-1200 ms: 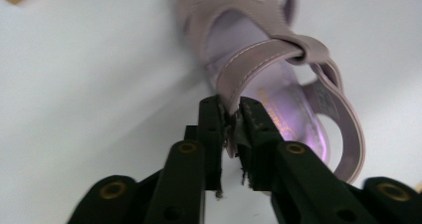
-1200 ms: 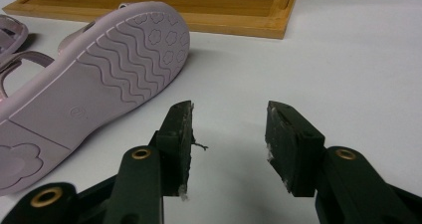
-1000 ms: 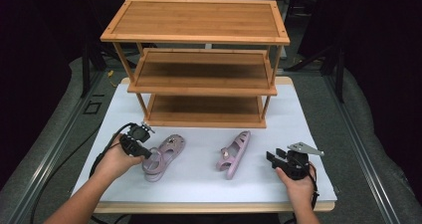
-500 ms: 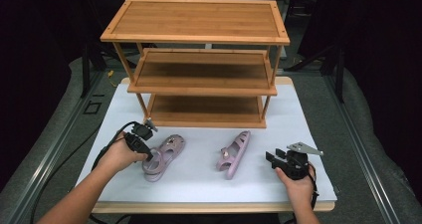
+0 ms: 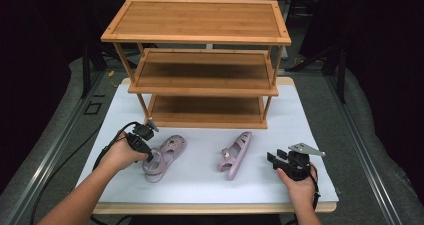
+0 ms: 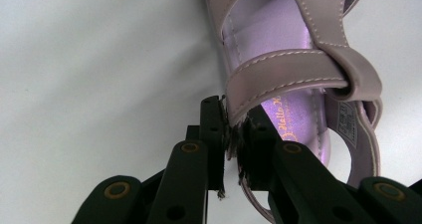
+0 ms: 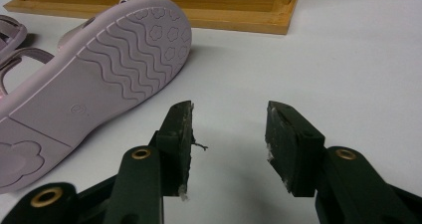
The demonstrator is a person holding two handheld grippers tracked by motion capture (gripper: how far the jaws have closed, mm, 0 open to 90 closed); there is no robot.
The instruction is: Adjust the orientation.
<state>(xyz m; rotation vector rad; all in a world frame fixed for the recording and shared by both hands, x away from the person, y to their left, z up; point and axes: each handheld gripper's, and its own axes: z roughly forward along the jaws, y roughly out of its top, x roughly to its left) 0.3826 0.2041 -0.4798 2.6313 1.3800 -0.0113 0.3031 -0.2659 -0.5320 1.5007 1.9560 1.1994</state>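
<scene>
Left gripper (image 6: 230, 149) has just been closing, and its jaws now pinch the heel strap of the left sandal (image 5: 164, 157) (strap edge sits between the pads in the left gripper view). That sandal lies upright on the white table (image 5: 200, 185), in front of the rack (image 5: 200, 85) and left of centre; the right sandal (image 5: 234, 155) lies on its side near the middle, sole turned toward the right gripper (image 7: 228, 134). Handling, judged: small, light, soft plastic upper over a firmer moulded sole; the strap is thin and flexible, so the shoe will likely dangle and swing toe-down when lifted by it. Surface looks smooth, possibly slippery. A grip lower on the strap, or across the sole edge, should hold steadier. Not fragile. Pose: left hand (image 5: 120, 155) comes in from the lower left, forearm angled toward the rack, gripper pointing down and rightward onto the heel end. Right hand (image 5: 299, 182) rests near the table's front right, gripper level and aimed left at the right sandal, jaws spread wide with nothing between them, well short of the sole.
</scene>
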